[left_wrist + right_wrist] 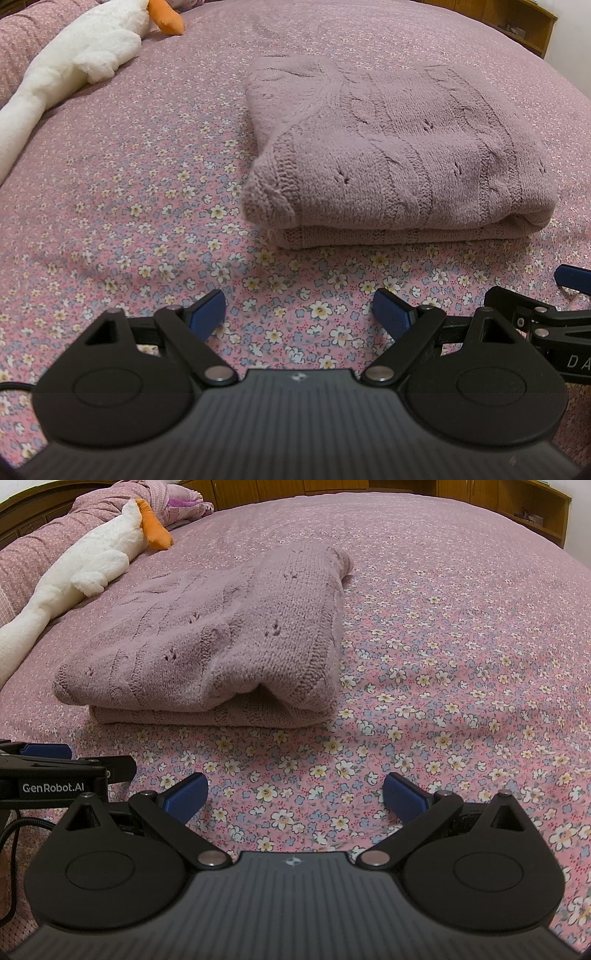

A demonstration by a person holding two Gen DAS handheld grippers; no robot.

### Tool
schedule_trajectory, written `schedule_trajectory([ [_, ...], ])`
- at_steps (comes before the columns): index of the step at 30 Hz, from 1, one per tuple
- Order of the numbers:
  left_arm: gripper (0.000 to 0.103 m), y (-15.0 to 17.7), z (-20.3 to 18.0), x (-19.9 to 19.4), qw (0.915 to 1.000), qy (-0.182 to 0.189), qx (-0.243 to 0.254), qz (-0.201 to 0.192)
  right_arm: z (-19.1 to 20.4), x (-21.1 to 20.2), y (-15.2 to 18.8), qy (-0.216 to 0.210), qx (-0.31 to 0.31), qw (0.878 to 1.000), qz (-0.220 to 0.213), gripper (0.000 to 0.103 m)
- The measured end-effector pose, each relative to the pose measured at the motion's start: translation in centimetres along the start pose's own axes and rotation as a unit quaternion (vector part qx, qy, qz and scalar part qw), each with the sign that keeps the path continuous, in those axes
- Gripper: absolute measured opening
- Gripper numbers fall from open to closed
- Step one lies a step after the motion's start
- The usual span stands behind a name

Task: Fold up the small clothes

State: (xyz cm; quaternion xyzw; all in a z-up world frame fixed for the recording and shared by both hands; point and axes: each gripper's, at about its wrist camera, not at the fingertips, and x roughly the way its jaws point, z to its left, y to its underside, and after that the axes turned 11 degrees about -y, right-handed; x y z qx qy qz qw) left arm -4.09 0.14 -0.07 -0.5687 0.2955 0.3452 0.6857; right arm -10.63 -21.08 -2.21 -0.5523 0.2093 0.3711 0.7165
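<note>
Left wrist view shows the knitted sweater (399,158) folded, so both the left gripper (299,314) and the right gripper (295,797), just short of it with jaws spread and empty, should probably only square its loose near corner.

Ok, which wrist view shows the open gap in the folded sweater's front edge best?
The right wrist view: the folded sweater shows the gap where the top layer lifts near its right corner. The left wrist view shows the sweater from its other side; there the front edge looks closed.
</note>
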Motion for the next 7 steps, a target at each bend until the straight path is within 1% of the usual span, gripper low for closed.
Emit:
schedule_trajectory([
  [7, 0.088, 0.06, -0.05, 0.08, 1.0000, -0.001, 0.001, 0.000, 0.02, 0.01, 0.00, 0.000, 0.000, 1.000, 0.000, 0.103],
])
